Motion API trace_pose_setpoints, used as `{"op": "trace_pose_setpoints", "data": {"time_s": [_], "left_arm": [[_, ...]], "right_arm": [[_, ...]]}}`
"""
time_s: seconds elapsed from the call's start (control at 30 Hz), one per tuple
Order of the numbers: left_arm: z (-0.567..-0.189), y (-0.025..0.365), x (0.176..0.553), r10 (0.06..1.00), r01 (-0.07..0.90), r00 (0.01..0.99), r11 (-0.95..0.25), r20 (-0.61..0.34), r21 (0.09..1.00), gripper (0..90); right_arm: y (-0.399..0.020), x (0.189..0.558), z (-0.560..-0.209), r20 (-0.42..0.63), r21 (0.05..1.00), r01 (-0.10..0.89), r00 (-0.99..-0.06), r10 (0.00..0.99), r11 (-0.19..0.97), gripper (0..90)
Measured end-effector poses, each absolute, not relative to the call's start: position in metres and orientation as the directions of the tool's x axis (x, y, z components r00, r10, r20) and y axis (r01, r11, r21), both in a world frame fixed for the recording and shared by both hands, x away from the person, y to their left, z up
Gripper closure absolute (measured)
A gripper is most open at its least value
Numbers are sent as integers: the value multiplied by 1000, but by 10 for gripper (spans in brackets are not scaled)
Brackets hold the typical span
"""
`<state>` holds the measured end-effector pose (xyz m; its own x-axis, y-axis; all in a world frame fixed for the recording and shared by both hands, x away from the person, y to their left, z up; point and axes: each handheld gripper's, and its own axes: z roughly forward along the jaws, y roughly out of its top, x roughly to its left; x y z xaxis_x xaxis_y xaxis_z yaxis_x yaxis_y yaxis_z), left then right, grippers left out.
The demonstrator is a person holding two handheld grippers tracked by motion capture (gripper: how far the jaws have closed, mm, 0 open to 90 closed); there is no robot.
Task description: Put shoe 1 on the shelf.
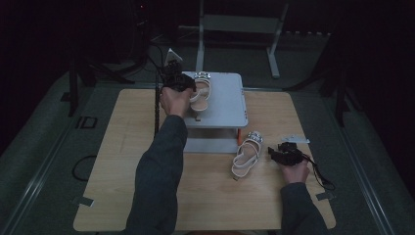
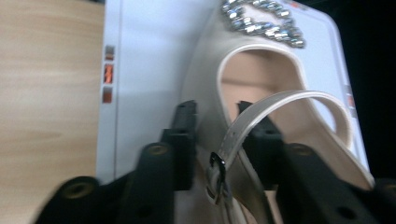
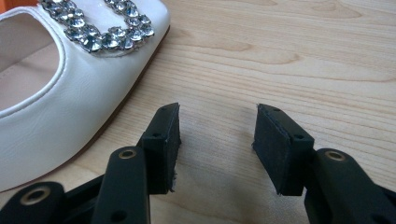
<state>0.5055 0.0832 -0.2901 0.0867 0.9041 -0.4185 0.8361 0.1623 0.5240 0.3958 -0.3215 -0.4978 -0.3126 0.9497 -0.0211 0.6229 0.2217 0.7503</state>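
From the high view, two cream, jewel-buckled slingback sandals can be counted: one sandal (image 1: pixel 200 93) lies on the grey raised platform (image 1: pixel 225 105) at the far side of the light wooden table (image 1: pixel 122 161) with the left gripper (image 1: pixel 177 81) at its heel, the other sandal (image 1: pixel 246 154) rests on the tabletop beside the right gripper (image 1: pixel 283 154), so one of two looks placed and one remains. In the left gripper view the jaws stand apart on either side of the shoe's side wall and buckled strap (image 2: pixel 261 109), seemingly released rather than pinching. In the right gripper view the right gripper (image 3: pixel 217 140) stands open and empty over bare wood, the second sandal's toe (image 3: pixel 70 88) just beside its left jaw, not yet picked up.
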Motion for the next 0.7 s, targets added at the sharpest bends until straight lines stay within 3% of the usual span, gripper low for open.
{"op": "trace_pose_setpoints", "data": {"time_s": [0.1,0.4,0.7], "left_arm": [[-288,86,503,895,825,101,169,-434,540,581],[-277,100,495,847,781,194,172,-495,601,537],[-266,118,481,860,732,248,135,-446,668,525]], "right_arm": [[-322,396,-498,-21,750,623,-313,950,222,503],[-321,395,-498,-21,750,623,-312,950,221,502],[-321,395,-498,-18,751,623,-312,950,219,499]]}}
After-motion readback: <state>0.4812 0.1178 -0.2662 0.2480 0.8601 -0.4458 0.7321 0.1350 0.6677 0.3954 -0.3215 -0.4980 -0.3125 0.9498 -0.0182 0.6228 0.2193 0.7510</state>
